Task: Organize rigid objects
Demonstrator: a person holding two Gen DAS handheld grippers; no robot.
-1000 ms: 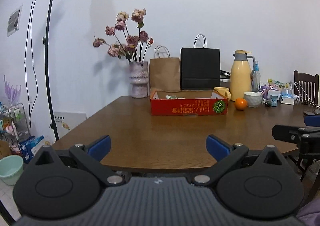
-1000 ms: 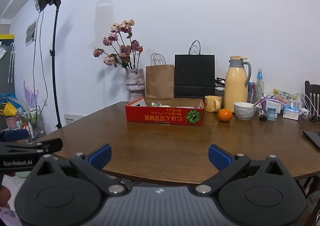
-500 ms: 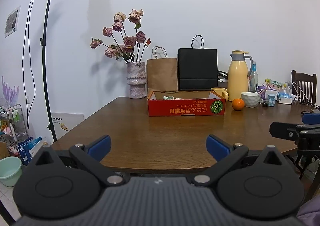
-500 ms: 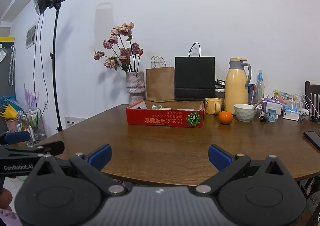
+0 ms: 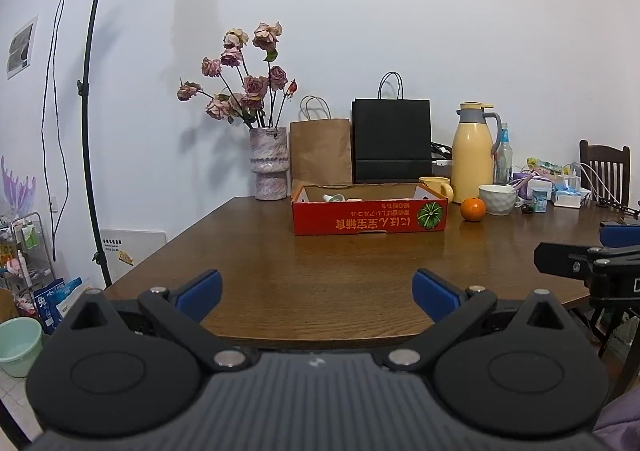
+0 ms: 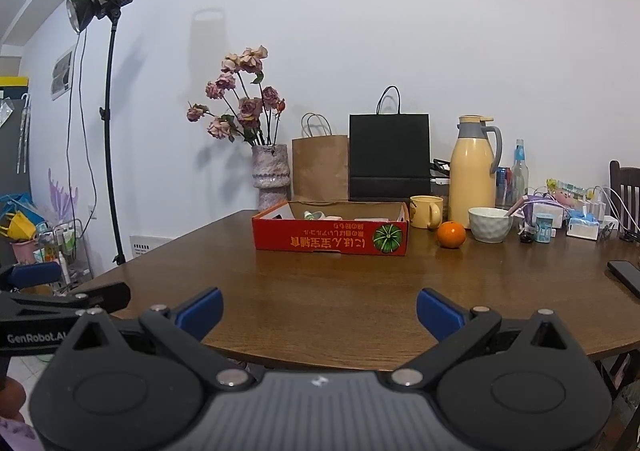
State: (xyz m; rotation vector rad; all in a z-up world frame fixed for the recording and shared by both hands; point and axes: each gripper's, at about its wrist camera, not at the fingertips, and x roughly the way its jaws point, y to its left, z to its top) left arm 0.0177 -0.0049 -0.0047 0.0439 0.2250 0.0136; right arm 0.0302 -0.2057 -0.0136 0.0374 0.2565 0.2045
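Observation:
A red cardboard box with small items inside sits far back on the brown table. To its right stand a yellow mug, an orange and a white bowl. My left gripper is open over the table's near edge, with nothing between its blue pads. My right gripper is also open and holds nothing, level with the near edge. Each gripper shows at the side of the other's view.
Along the wall stand a vase of dried roses, a brown paper bag, a black bag and a yellow thermos. Small clutter and a phone lie right. A light stand is left, a chair right.
Both views have shifted slightly: the box and table items sit a little lower and farther left in the left wrist view. Both grippers stay open and hold nothing.

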